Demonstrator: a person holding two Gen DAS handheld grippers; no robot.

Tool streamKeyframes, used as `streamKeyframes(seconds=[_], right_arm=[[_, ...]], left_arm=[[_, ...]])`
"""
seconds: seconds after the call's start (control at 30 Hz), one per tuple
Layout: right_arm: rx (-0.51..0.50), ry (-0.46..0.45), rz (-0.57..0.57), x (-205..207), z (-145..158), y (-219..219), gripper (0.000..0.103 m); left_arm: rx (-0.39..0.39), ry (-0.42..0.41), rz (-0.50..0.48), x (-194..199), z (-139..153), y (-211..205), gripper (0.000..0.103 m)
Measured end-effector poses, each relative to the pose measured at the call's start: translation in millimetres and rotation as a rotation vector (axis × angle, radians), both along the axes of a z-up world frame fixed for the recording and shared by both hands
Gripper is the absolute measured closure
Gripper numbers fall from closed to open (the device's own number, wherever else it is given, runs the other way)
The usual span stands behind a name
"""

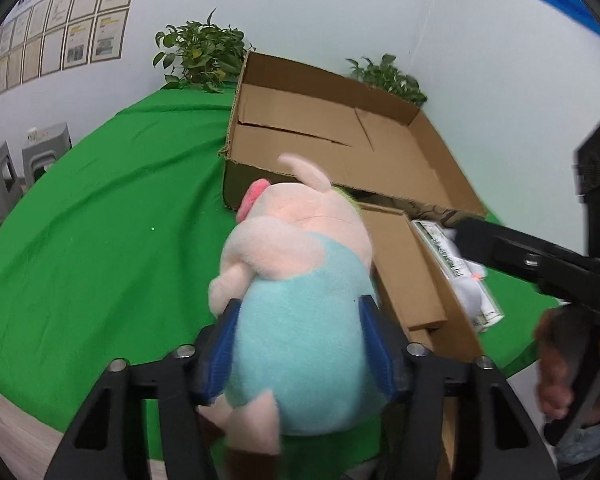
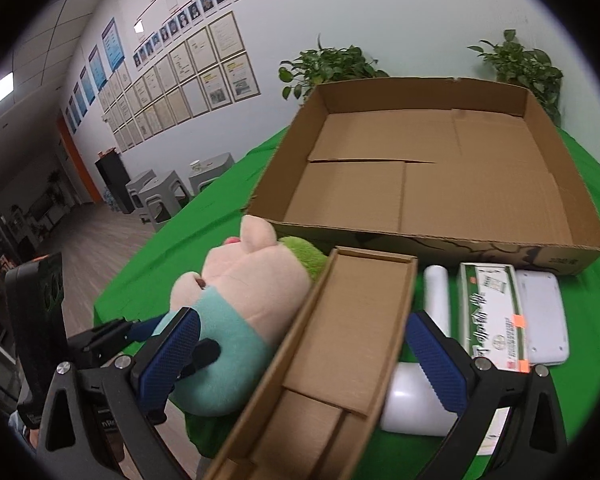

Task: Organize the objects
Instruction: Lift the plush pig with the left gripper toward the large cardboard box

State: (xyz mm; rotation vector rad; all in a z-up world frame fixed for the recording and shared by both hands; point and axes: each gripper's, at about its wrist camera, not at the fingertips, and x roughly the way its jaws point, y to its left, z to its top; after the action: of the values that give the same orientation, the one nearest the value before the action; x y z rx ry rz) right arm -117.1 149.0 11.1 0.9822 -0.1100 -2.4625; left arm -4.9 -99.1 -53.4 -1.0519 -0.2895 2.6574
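**Plush pig gripped, large box waiting**

The left tool point(image 1: 300, 344) is clamping its blue pads on the plush pig point(image 1: 300, 300), which is sitting near the front edge of the green worktop point(image 1: 100, 260). I judge the next move as lifting it over into the large open carton point(image 2: 440, 176) behind. The right tool point(image 2: 304, 360) is standing apart, astride the small cardboard box point(image 2: 352, 328), holding nothing. The green carton's point(image 2: 492, 312) print is too blurred for reading.

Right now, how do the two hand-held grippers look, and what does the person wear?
Both the left gripper and the right gripper have black angular frames with silver round bolts and blue, finely ribbed finger pads. No cables are visible. A grey-blue sleeve cuff shows at the wrist behind the right gripper.
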Motion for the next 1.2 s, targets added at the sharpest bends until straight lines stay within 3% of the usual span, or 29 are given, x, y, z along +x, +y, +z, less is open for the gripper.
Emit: streamKeyframes(seconds=[0.37, 0.6, 0.9, 1.2], right_arm=[[-0.036, -0.176, 0.131, -12.4, -22.5, -65.4, 0.001], [0.013, -0.253, 0.150, -8.5, -38.9, -88.4, 0.002], [0.058, -0.202, 0.145, -0.7, -36.0, -90.6, 0.017], [-0.019, -0.188, 0.145, -4.6, -34.8, -84.9, 0.031]], left_arm=[[0.047, 0.022, 0.025, 25.7, -2.7, -20.1, 0.050], [0.058, 0.035, 0.025, 40.1, -4.3, -25.2, 0.053], [0.064, 0.033, 0.044, 44.5, -5.4, -27.6, 0.054], [0.004, 0.051, 0.040, 48.5, 7.9, -8.8, 0.057]])
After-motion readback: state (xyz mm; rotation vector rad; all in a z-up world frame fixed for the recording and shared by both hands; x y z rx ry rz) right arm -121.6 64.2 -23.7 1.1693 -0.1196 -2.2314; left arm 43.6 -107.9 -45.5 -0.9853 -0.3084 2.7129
